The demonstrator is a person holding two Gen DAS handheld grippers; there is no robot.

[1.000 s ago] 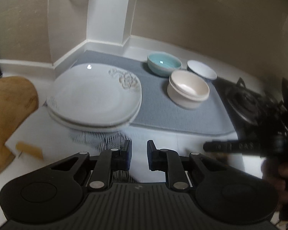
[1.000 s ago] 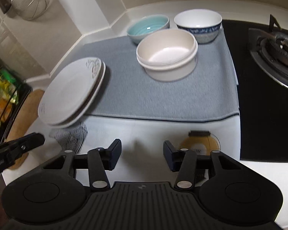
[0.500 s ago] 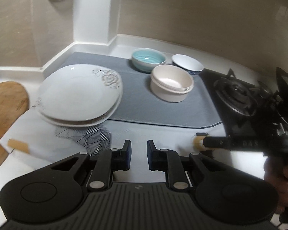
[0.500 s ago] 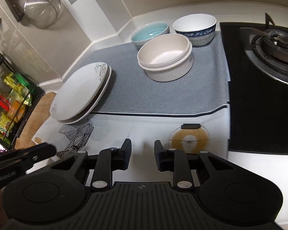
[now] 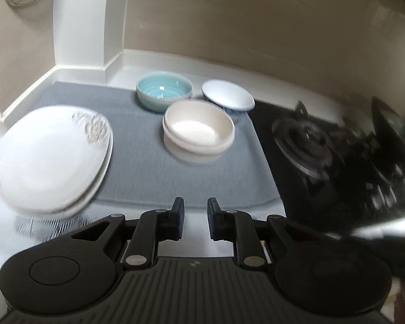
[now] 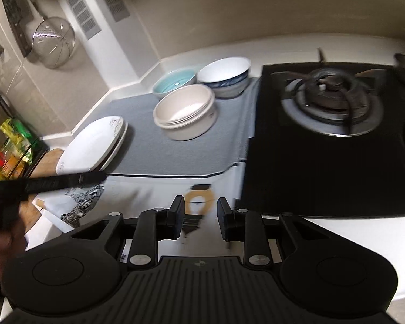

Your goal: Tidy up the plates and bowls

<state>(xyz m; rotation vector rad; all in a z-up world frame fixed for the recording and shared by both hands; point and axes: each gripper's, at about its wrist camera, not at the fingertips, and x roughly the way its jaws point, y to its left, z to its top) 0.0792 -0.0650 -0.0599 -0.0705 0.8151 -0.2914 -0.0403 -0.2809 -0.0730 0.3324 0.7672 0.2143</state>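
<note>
Left gripper [image 5: 194,222] has pulled back, fingers parted, empty. Right gripper [image 6: 199,222] reopened, holding nothing. Stacked white square plates [image 5: 51,156] overhang the grey mat's [image 5: 148,172] left edge; stacking looks finished.

There were two stacked plates [image 5: 48,156], and four bowls: two cream [image 5: 198,132] nested, one teal [image 5: 163,90], one blue-patterned [image 5: 228,98]. One mat [image 5: 154,172], one burner [image 6: 332,100], one strainer [image 6: 54,41].
</note>
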